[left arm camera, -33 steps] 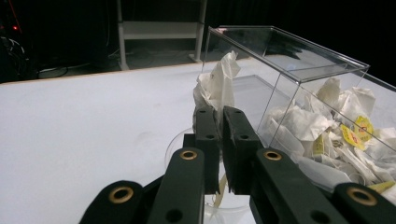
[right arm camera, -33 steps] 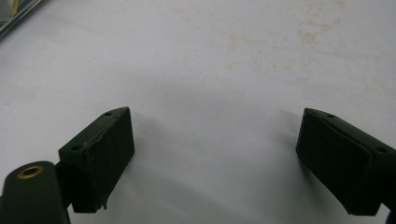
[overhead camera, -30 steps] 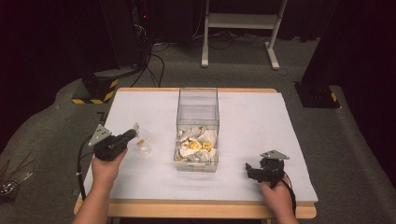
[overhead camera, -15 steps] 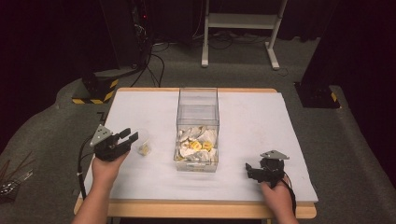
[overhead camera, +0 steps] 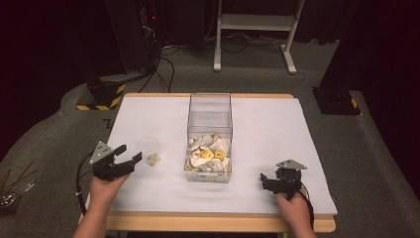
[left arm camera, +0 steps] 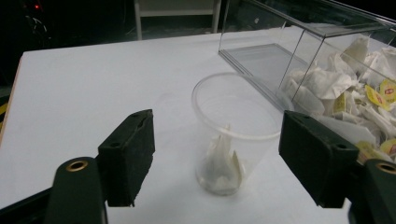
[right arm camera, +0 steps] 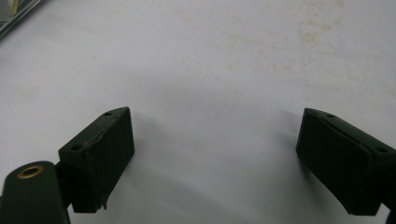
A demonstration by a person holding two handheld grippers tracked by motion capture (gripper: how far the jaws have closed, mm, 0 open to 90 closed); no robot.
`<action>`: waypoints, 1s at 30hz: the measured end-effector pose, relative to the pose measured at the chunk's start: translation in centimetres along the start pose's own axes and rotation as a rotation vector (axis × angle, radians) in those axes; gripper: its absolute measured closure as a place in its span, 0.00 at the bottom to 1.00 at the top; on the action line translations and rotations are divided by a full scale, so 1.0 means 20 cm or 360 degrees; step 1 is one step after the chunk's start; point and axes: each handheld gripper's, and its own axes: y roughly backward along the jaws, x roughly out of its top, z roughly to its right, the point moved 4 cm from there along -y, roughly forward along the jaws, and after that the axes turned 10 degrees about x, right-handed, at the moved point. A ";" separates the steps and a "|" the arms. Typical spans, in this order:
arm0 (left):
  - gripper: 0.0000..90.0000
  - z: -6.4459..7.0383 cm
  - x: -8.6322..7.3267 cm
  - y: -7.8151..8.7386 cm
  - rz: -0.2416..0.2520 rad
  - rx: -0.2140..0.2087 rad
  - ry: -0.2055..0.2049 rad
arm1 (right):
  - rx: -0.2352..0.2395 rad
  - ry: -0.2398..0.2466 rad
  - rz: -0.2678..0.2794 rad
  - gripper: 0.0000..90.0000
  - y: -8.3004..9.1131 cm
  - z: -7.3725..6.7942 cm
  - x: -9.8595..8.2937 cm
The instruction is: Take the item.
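Clear plastic cup (left arm camera: pixel 234 135) stands upright on the white table (overhead camera: pixel 277 129), directly ahead of the left gripper (left arm camera: pixel 224 161) and framed between its two black jaws, touching neither. Jaws spread wide, nothing held. One tea bag (left arm camera: pixel 223 163) sits crumpled at the cup's bottom.

Beyond the cup and to the right of that gripper: transparent box (overhead camera: pixel 210 134), long, lidless as far as I can tell, its near end heaped with tea bags (overhead camera: pixel 209 156), white paper with yellow tags. Far end of the box looks bare. Cup just beside the box wall, not touching in the high view.

Right gripper (overhead camera: pixel 271 181) rests low over bare table, well apart from the box on its other side. Jaws apart, empty; its own view has plain tabletop with faint stains between the pads.

Judgement on progress: work appears to be moving tea bags from box to cup. One bag is in; the pile in the box is large, so if more are meant to go across, nearly all remains. Left gripper is placed for a grasp of the cup rather than of the bags.
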 end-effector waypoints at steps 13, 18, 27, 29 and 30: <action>0.21 -0.15 -0.30 -0.02 -0.0404 0.0065 -0.0134 | 0.0000 0.0000 0.0000 0.12 0.00 0.00 0.00; 0.17 -0.12 -0.33 -0.04 -0.0489 0.0108 -0.0205 | 0.0000 0.0000 0.0000 0.12 0.00 0.00 0.00; 0.15 -0.09 -0.35 -0.06 -0.0527 0.0184 -0.0265 | 0.0000 -0.0003 0.0001 0.12 0.00 0.00 0.00; 0.15 -0.09 -0.35 -0.06 -0.0529 0.0179 -0.0257 | 0.0001 -0.0003 0.0001 0.12 0.00 0.00 0.00; 0.15 -0.10 -0.35 -0.06 -0.0528 0.0179 -0.0259 | 0.0001 -0.0005 0.0001 0.12 0.00 0.00 0.00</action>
